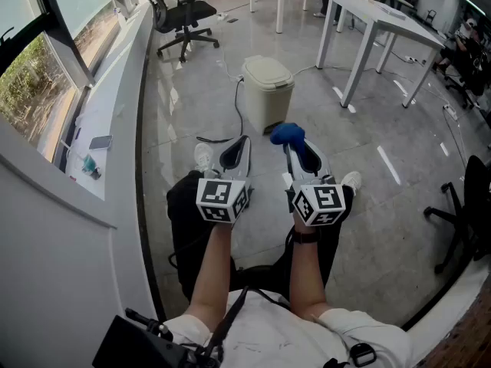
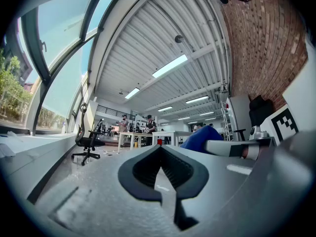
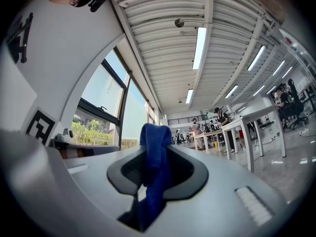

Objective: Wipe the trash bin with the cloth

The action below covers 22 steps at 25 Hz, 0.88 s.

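- The trash bin [image 1: 267,90] is a pale, lidded bin standing upright on the glossy grey floor [image 1: 399,228]. It sits in the far middle of the head view with its lid down. Neither gripper touches it, and wiping has not yet begun.
- The cloth [image 3: 154,167] is bright blue. It is pinched between the jaws of the right gripper [image 1: 299,150], and a bunched end sticks out past the tips toward the bin.
- The left gripper [image 1: 238,150] is just left of the right one. Its jaws are pressed together with nothing between them.
- We see both grippers held out low on the near side of the bin.
- A dark cable [image 1: 238,112] lies on the floor at the bin's left side. We cannot tell whether it is attached to the bin.
- Farther off are an office chair [image 1: 186,14] at far left and white tables [image 1: 383,21] at far right. A window ledge [image 1: 100,121] runs along the left.
- We judge the main risk to be the bin sliding or tipping. It looks light and nothing braces it, so a firm wipe could push it away.
- The cloth could also pull free, since only a narrow fold is pinched and dragging across the lid would tug on it.
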Motion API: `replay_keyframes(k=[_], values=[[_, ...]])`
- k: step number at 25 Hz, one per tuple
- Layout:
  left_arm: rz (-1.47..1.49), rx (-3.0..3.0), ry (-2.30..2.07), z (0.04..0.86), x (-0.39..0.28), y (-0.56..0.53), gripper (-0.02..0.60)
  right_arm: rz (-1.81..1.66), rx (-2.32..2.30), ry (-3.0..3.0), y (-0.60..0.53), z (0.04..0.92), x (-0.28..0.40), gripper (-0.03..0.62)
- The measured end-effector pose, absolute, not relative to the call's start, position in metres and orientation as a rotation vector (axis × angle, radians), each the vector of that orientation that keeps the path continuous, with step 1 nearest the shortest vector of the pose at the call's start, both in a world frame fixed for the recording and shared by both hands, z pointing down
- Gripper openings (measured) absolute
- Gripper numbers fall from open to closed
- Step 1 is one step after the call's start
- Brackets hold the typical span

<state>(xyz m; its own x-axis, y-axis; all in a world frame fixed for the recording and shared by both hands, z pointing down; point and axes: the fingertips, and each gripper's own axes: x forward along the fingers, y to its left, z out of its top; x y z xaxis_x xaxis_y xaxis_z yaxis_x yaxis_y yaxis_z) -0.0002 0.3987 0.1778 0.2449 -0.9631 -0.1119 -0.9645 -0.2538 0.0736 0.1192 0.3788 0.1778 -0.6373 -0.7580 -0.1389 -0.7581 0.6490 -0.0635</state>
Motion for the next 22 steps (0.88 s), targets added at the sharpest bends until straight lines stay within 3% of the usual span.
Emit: replay_keyframes(k=[8,22], values=[[0.186,-2.448,1.974,0.191,-0.02,0.373,0.0,-0.084,-1.203,2.742,0.351,0.197,0.097,0.08],[0.258,-2.438,2.051,0.205,-0.074,0.191,0.0,-0.171,-1.16,2.797,0.171,0.218,0.036,0.08]])
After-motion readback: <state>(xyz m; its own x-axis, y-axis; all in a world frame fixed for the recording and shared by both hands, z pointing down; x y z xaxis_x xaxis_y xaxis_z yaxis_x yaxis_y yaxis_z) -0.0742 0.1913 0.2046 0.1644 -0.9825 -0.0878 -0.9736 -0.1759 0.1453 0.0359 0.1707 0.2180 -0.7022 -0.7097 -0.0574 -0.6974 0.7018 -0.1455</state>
